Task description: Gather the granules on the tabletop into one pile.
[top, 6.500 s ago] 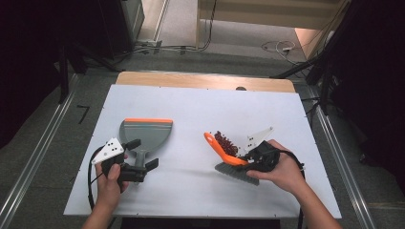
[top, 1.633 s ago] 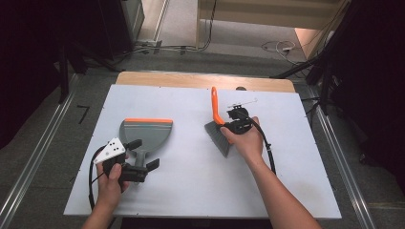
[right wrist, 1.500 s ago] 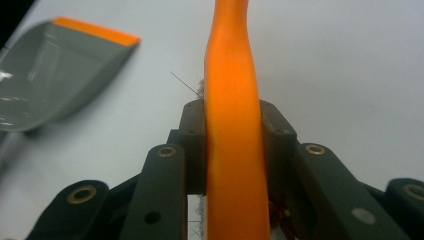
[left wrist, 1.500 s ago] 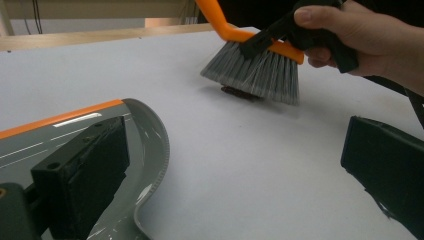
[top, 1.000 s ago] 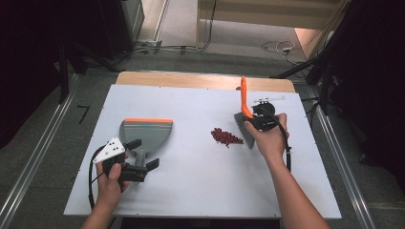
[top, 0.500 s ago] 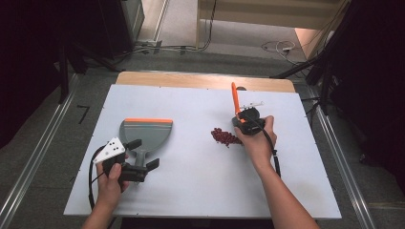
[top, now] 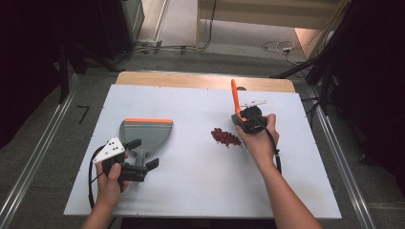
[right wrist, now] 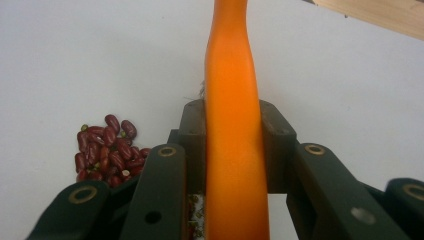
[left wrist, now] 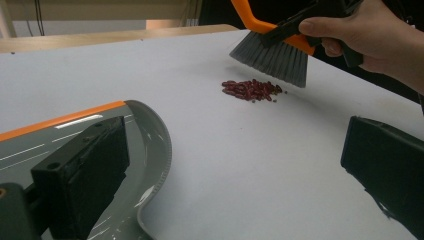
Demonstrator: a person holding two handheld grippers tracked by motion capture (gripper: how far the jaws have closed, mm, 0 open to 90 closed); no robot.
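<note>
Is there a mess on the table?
Yes. A little heap of red beans lies loose on the white table, not in any container. The right tool holds an orange brush just beside them; the grey dustpan sits apart, to their left.

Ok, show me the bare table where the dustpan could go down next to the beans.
Bare table lies between the dustpan and the beans; the near strip under the beans is bare too. Right of the beans is crowded: the brush, clamped in the right gripper, hovers there. The left gripper is open at the dustpan.
</note>
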